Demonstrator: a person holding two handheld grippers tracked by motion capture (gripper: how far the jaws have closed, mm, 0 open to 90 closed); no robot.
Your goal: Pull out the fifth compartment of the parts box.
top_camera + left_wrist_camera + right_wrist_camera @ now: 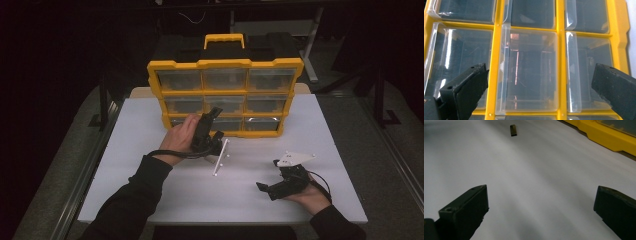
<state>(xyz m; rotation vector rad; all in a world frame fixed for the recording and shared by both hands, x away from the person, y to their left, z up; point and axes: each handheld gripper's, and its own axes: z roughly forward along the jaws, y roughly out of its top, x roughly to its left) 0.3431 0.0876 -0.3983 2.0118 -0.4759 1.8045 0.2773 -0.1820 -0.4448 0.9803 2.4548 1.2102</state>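
Person's wearing black long sleeves (pixel 131 200), gripping black two-jaw grippers w/ trailing black cables, right gripper (pixel 265 187) carrying a grey triangular plate.

I see a yellow organizer (pixel 225 95) standing upright at the far side of the white table (pixel 150 195), its black back behind it and a yellow carry handle (pixel 224 39) on top. Its face holds a grid of clear plastic drawers in three rows of three, all pushed in. From my left claw's camera, one clear drawer (pixel 531 70) sits dead ahead, square-fronted, transparent, with a raised lip along one edge; I can't make out any contents inside it.
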